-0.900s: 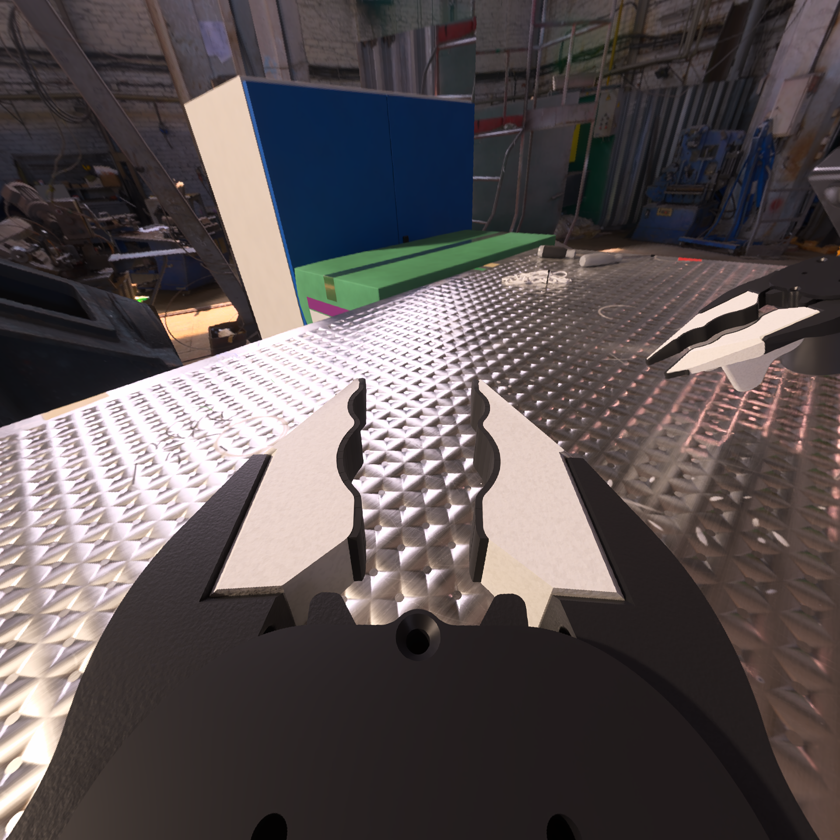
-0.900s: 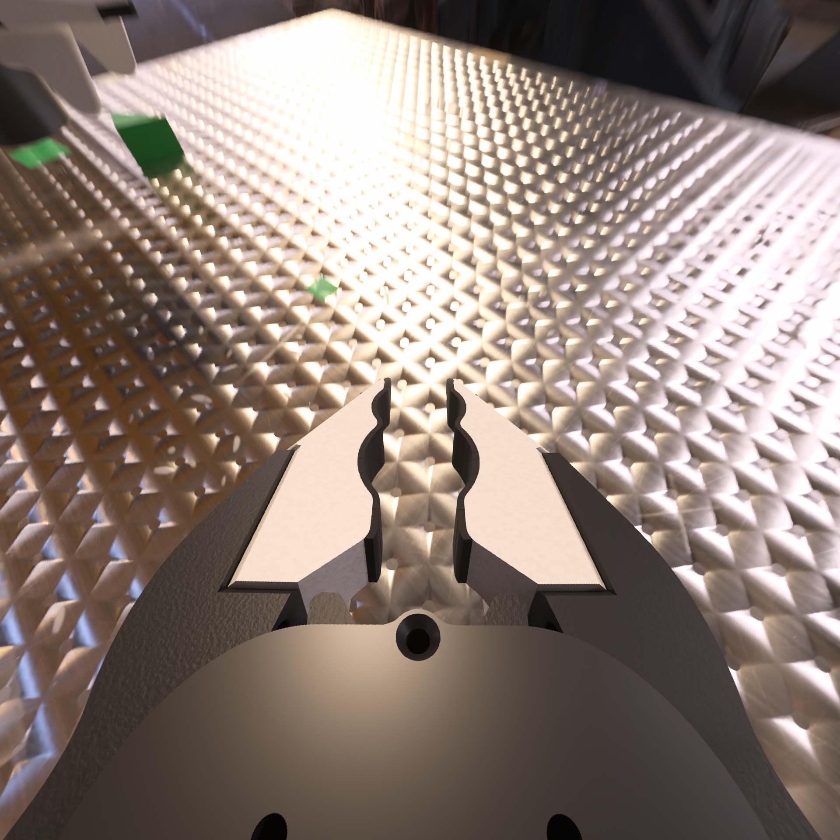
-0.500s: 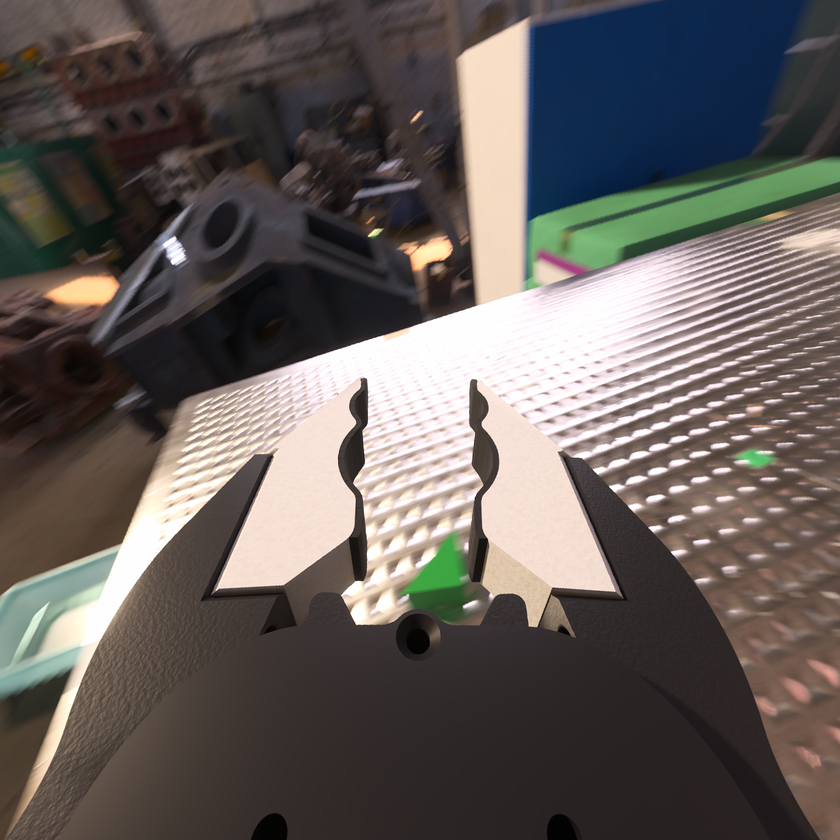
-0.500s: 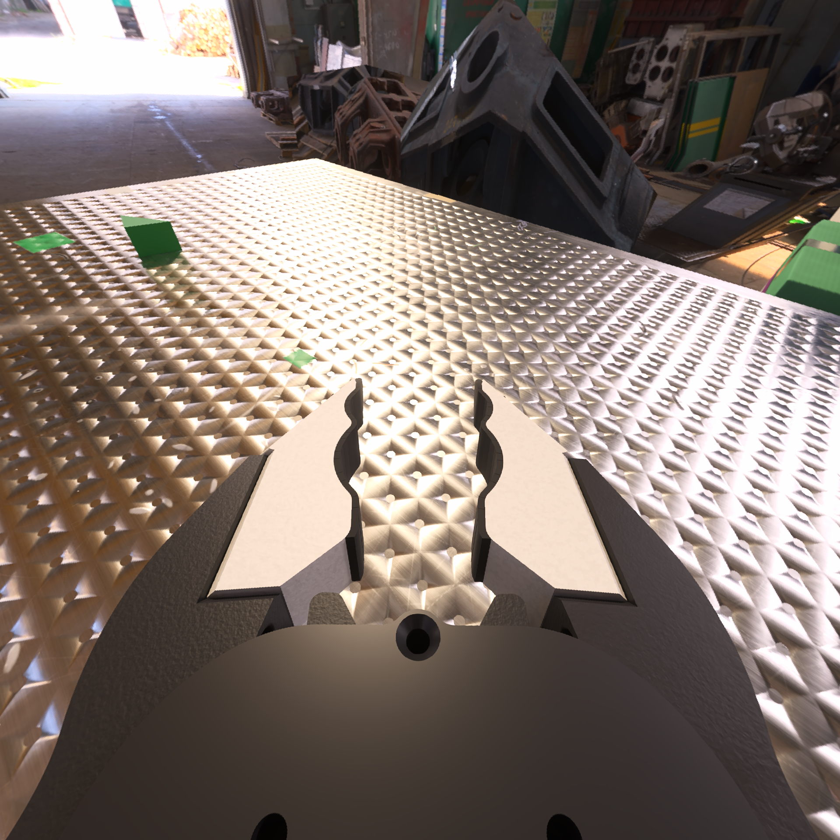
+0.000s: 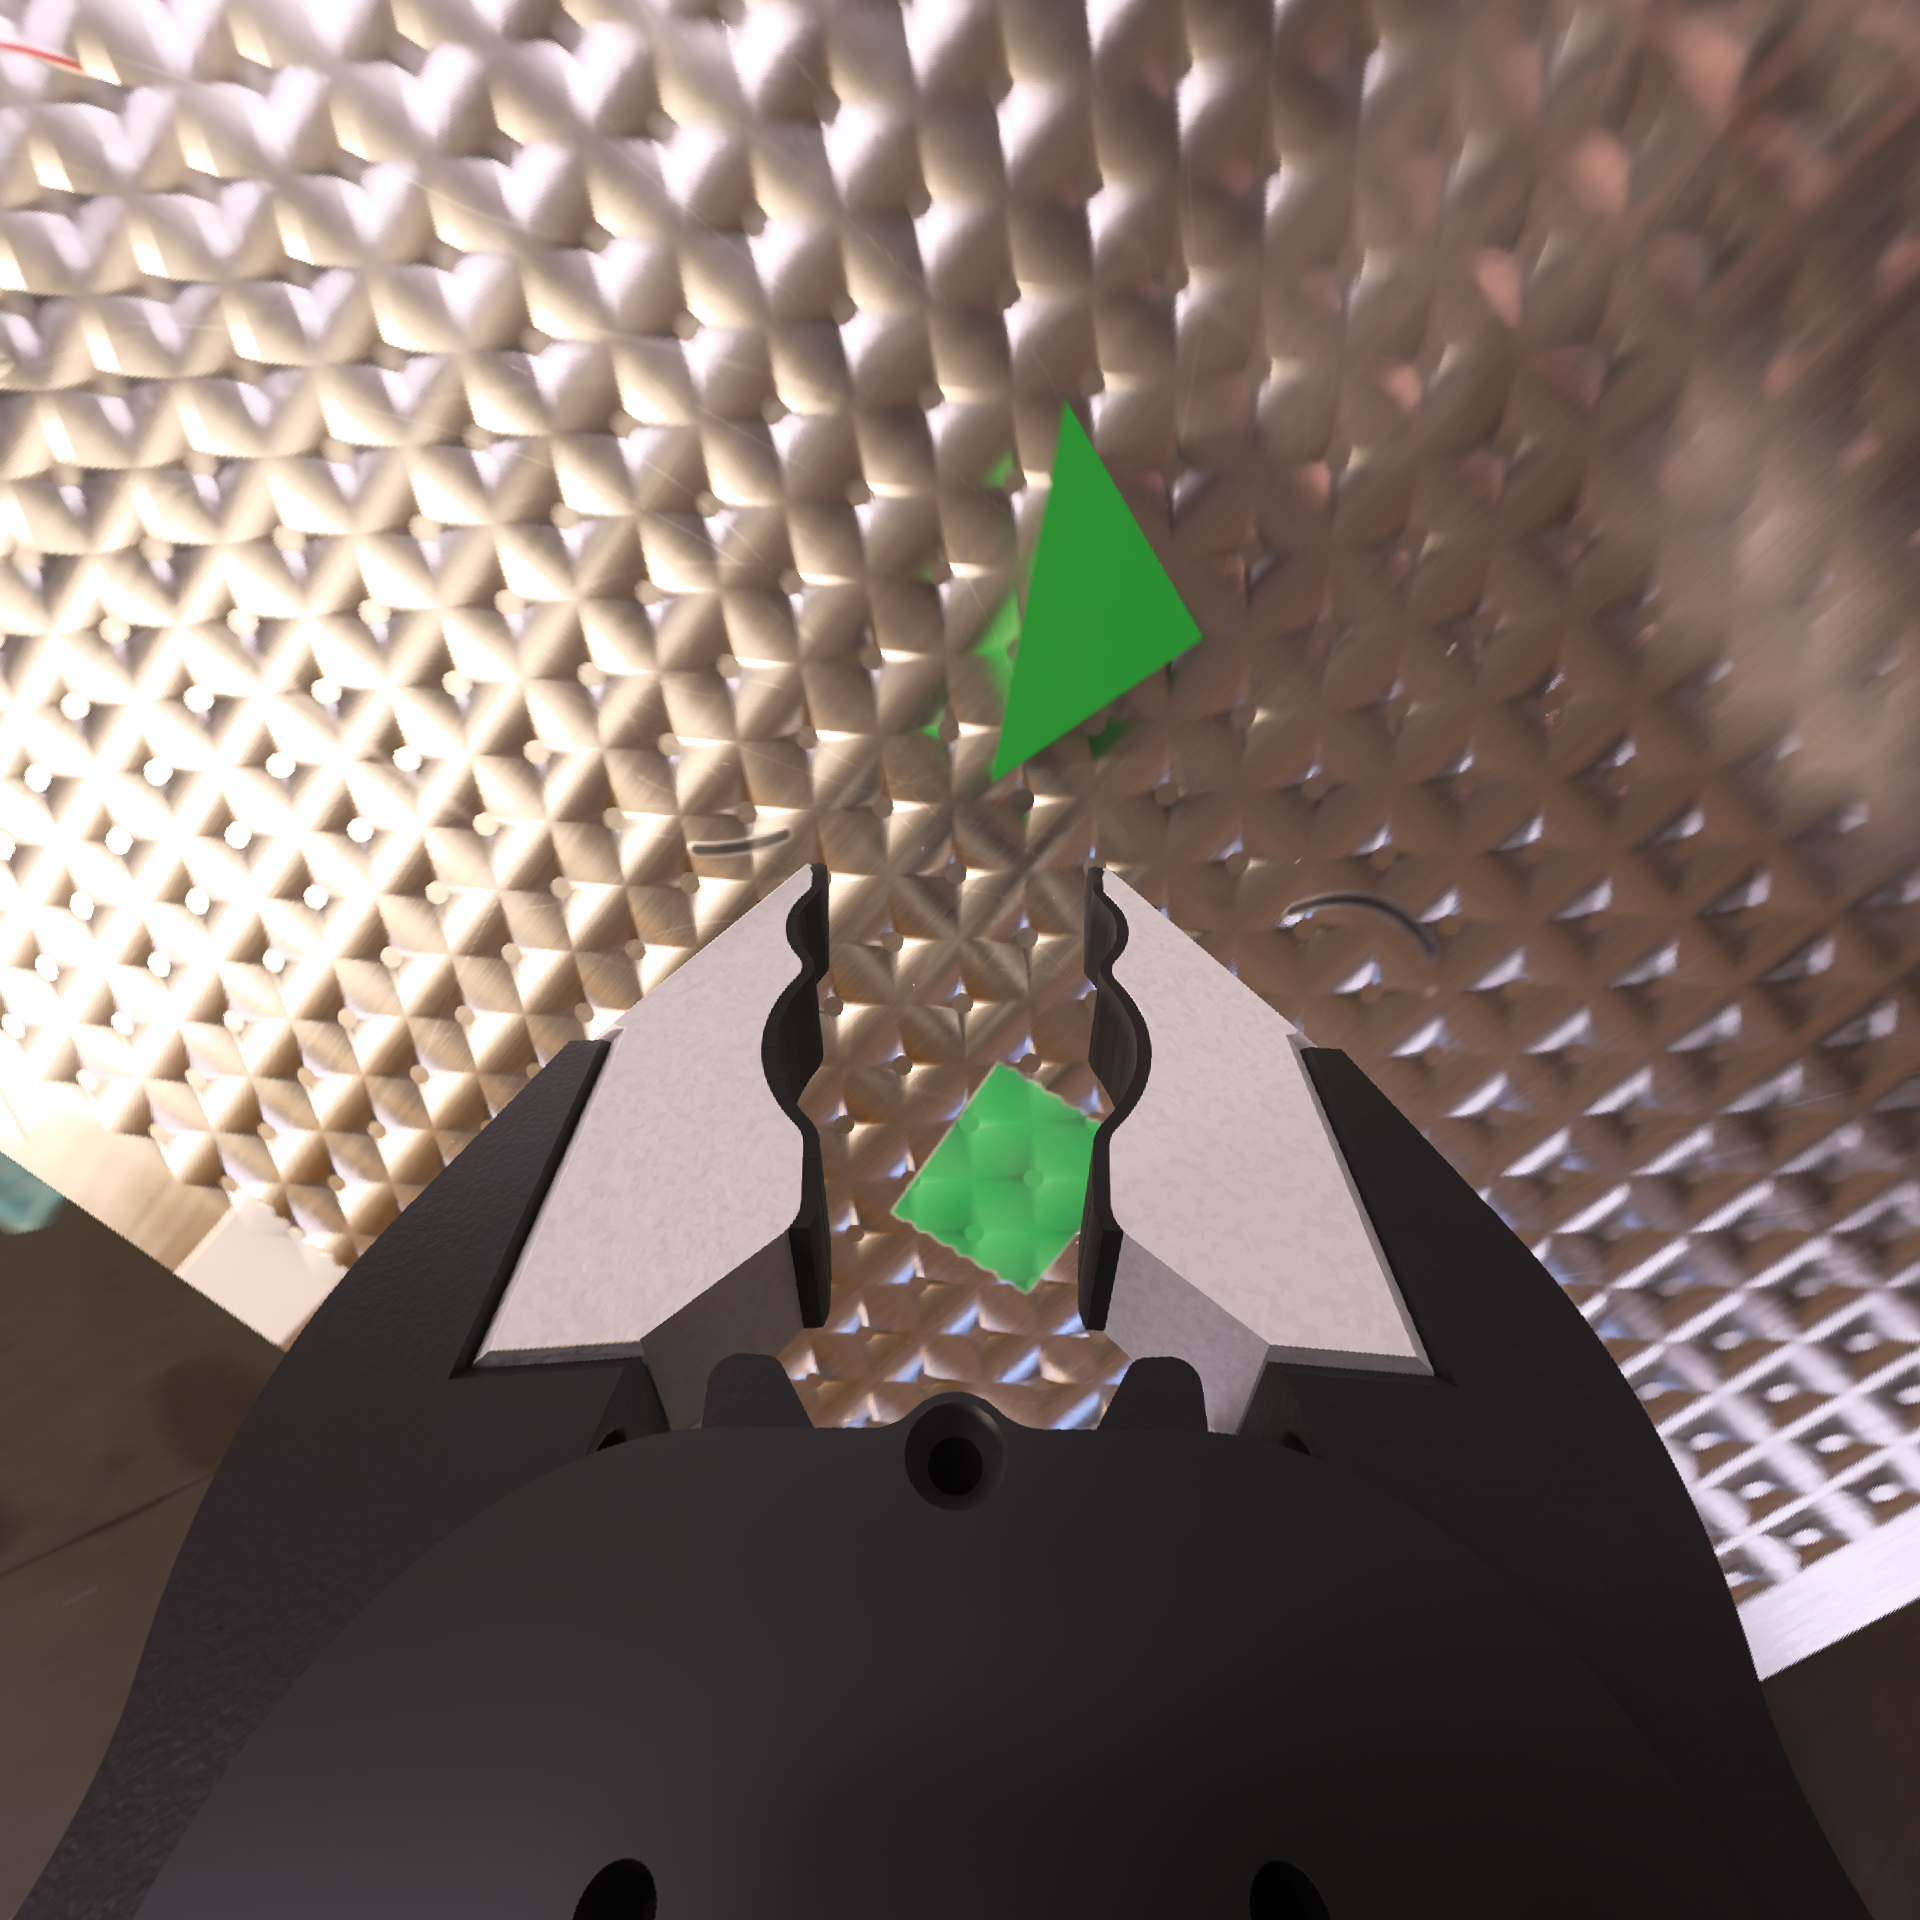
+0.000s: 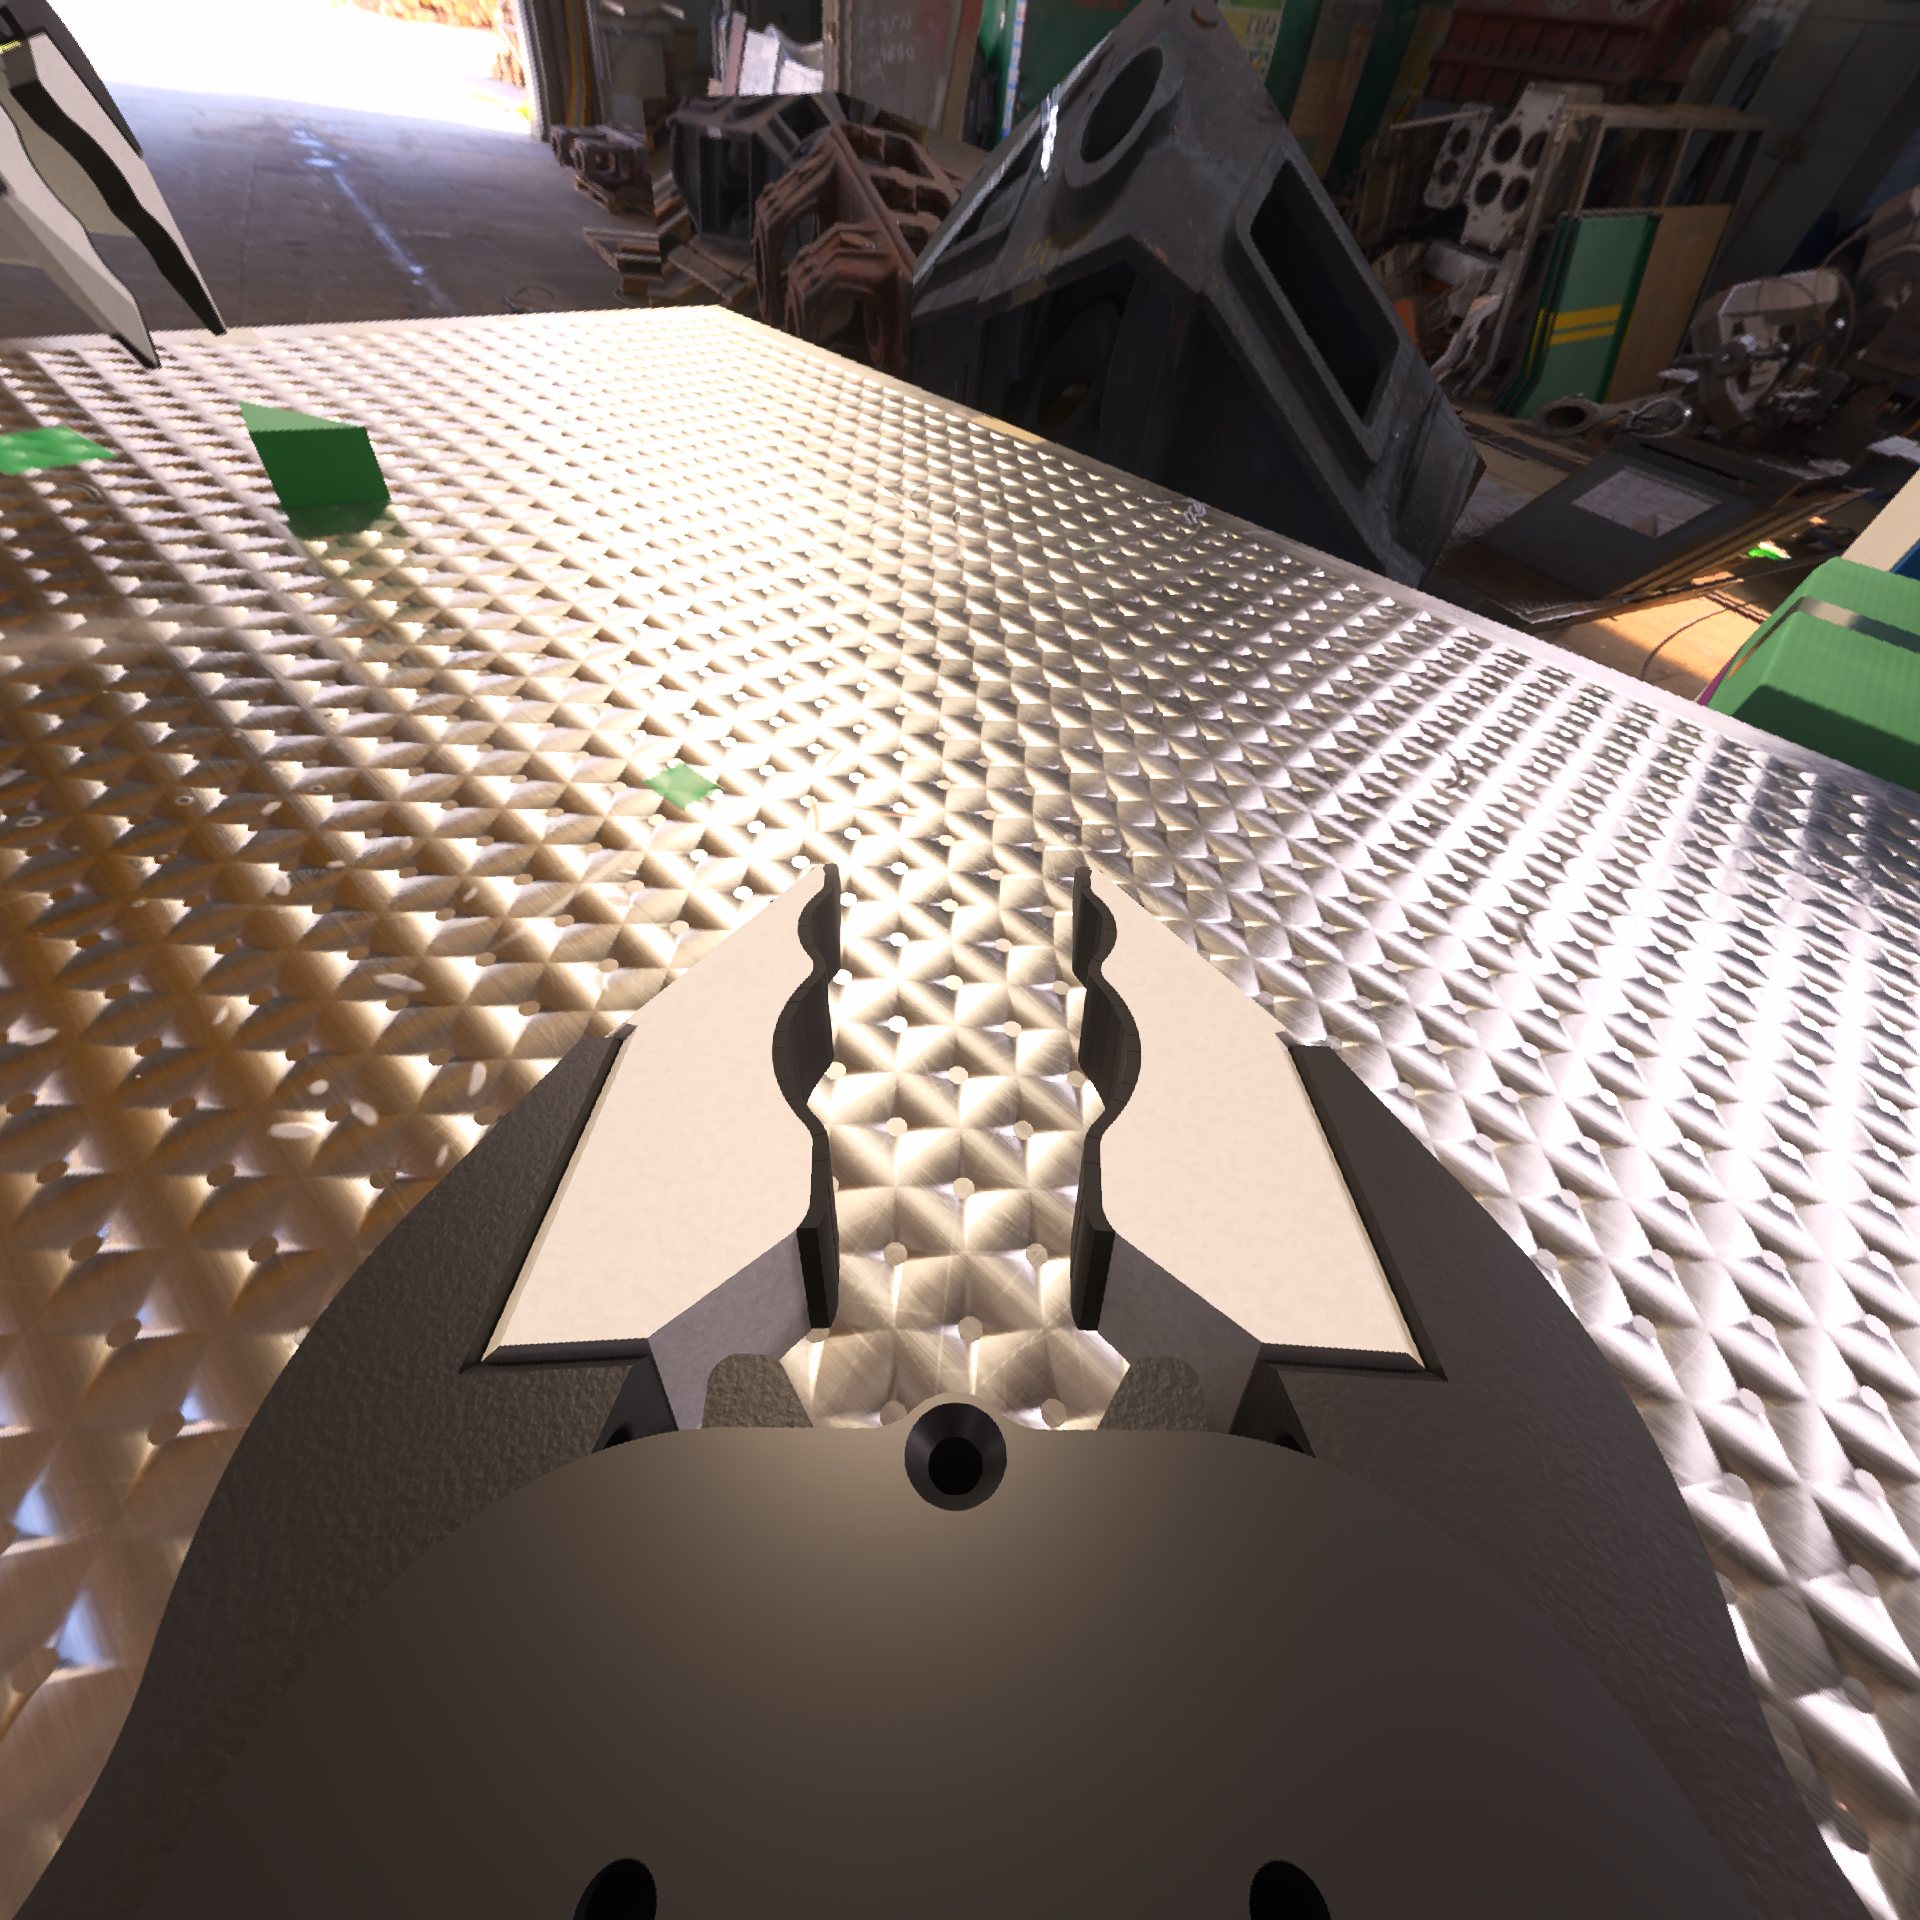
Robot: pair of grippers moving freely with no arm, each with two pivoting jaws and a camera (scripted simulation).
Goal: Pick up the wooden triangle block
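The triangle block (image 5: 1086, 603) is green and lies on the patterned metal table (image 5: 416, 623), seen from above in the left wrist view. My left gripper (image 5: 956, 883) is open and empty, pointing down, its tips a little short of the block. A flat green square patch (image 5: 1003, 1179) on the table shows between its fingers. In the right wrist view the block (image 6: 312, 457) sits at the far left, and the left gripper's fingers (image 6: 94, 208) hang above it. My right gripper (image 6: 954, 883) is open and empty, low over the table, far from the block.
A second flat green patch (image 6: 681, 784) lies on the table ahead of the right gripper, another (image 6: 47, 449) at the far left. The table's far edge (image 6: 1143, 488) borders dark machinery (image 6: 1195, 291). A green box (image 6: 1829, 665) stands off the table at right.
The left gripper has swung from looking across the table to pointing down over the green block. The right gripper opened wider and lifted its view toward the table's far edge.
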